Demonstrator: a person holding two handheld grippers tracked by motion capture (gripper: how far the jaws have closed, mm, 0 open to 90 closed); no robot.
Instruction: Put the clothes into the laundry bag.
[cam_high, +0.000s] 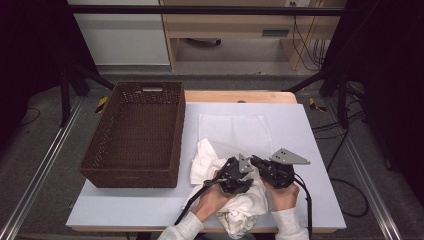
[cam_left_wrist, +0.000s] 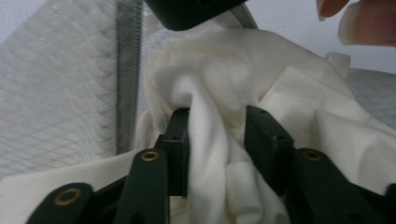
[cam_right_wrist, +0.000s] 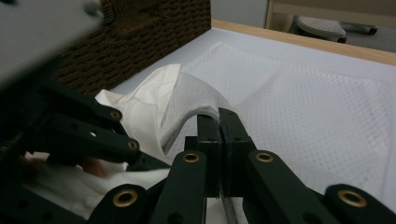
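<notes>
Two grippers — left gripper (cam_high: 235, 176), right gripper (cam_high: 260, 165) — one cream garment (cam_high: 245, 207), one basket (cam_high: 135, 135).

We see the basket (cam_high: 132, 135) on the desk's (cam_high: 305, 150) left half. Right of it lies a flat cloth (cam_high: 235, 129); nearer the person, a bunched cloth (cam_high: 245, 205) (partly overhanging the front edge) sits just beside the basket.
</notes>
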